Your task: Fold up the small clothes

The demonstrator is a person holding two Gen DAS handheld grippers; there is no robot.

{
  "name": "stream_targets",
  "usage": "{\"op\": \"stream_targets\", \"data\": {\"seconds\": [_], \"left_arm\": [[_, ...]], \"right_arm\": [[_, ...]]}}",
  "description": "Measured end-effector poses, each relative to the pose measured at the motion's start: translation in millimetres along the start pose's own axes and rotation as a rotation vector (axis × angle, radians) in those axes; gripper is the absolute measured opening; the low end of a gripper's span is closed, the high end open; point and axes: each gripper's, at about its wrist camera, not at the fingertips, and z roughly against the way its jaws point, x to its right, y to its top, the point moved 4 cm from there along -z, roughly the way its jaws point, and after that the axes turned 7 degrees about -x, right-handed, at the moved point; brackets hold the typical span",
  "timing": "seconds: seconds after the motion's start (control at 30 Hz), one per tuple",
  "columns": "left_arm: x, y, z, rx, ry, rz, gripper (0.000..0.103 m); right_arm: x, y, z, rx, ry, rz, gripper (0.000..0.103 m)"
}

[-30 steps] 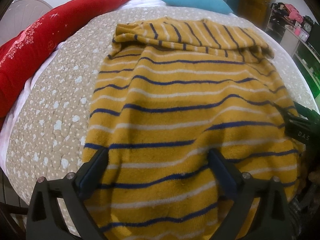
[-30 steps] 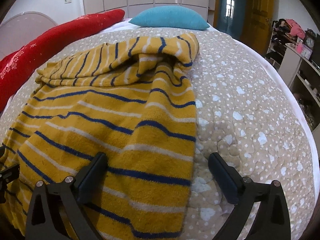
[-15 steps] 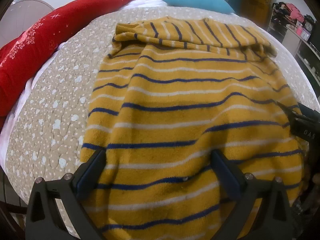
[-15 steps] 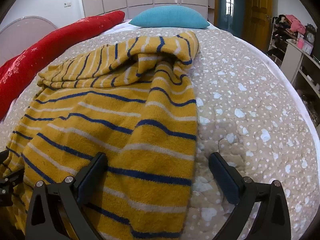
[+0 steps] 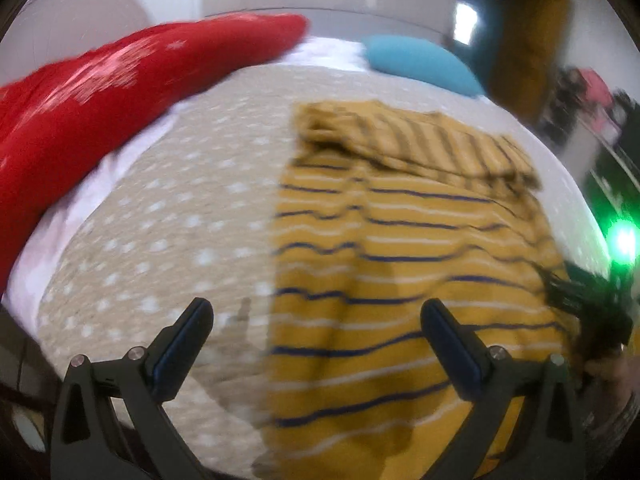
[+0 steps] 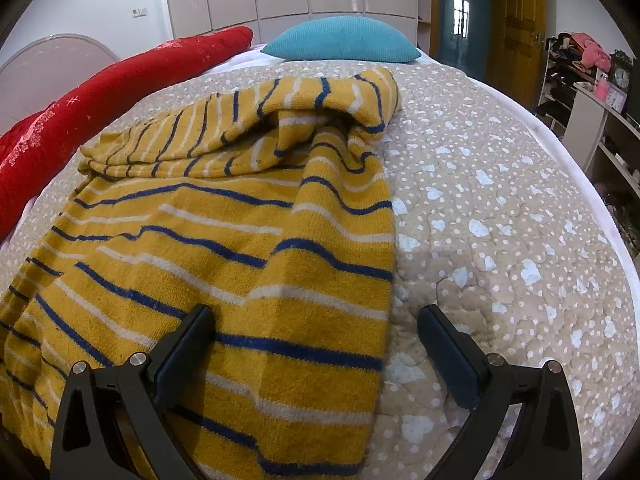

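A yellow knit garment with blue and white stripes (image 6: pixel 224 248) lies spread on the bed, its far end bunched into a fold. It also shows, blurred, in the left wrist view (image 5: pixel 408 280). My left gripper (image 5: pixel 316 320) is open and empty above the garment's left edge. My right gripper (image 6: pixel 312 328) is open and empty above the garment's right edge, its left finger (image 6: pixel 188 344) over the cloth and its right finger (image 6: pixel 448 352) over the quilt. The right gripper's dark body (image 5: pixel 592 312) shows at the right of the left wrist view.
The bed has a beige quilt with white spots (image 6: pixel 500 220). A long red cushion (image 6: pixel 100 96) lies along the left side and a teal pillow (image 6: pixel 340 40) at the head. Shelves with clutter (image 6: pixel 592 80) stand to the right of the bed.
My left gripper has swung to the left, so the garment's left edge now lies between its fingers and the view is blurred. My right gripper has barely moved.
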Motion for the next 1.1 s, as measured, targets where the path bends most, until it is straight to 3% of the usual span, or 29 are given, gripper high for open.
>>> {"op": "stream_targets", "data": {"seconds": [0.1,0.17,0.33,0.47,0.7,0.77,0.8,0.83,0.87,0.9,0.93,0.97,1.1], "left_arm": [[-34.1,-7.3,-0.5,-0.030,-0.045,0.097,0.103],[-42.9,-12.2,-5.2,-0.058,-0.089,0.124,0.103],[-24.6,-30.7,-20.7,-0.135,-0.271,0.123,0.101],[-3.1,-43.0,-17.7,-0.136,-0.315,0.081,0.101],[10.3,-63.1,-11.4,-0.138,-0.380,0.079,0.083],[11.1,-67.8,-12.7,-0.138,-0.409,0.091,0.082],[11.1,-69.9,-12.4,-0.133,-0.402,0.091,0.073],[8.7,-71.0,-11.9,-0.127,-0.366,0.093,0.065],[5.3,-70.7,-11.9,-0.129,-0.335,0.103,0.042],[0.1,-69.3,-11.9,-0.136,-0.310,0.123,0.012],[-7.5,-65.6,-11.8,-0.155,-0.334,0.158,0.008],[-13.3,-63.5,-10.1,-0.164,-0.365,0.190,0.008],[-32.2,-58.6,22.0,-0.125,-0.354,0.220,0.008]], "right_arm": [[8.5,-4.2,22.7,0.020,0.079,-0.059,0.085],[16.6,-10.4,42.0,0.044,0.146,-0.106,0.085],[42.7,-38.5,65.8,0.024,0.128,-0.142,0.085],[56.7,-67.2,64.7,-0.036,0.190,-0.197,0.084],[18.3,-83.1,66.6,-0.069,0.325,-0.158,0.084],[4.9,-88.9,67.5,-0.056,0.291,-0.129,0.084],[-2.6,-91.3,69.3,-0.051,0.271,-0.104,0.082],[-8.0,-93.4,70.3,-0.052,0.259,-0.096,0.069],[-11.4,-95.4,71.5,-0.053,0.244,-0.093,0.043],[-16.6,-96.2,72.8,-0.055,0.218,-0.082,0.034],[-19.8,-96.2,75.1,-0.051,0.219,-0.069,0.017],[-19.6,-96.1,78.5,-0.047,0.237,-0.064,0.013],[-5.2,-97.7,109.0,-0.026,0.286,-0.089,0.011]]}}
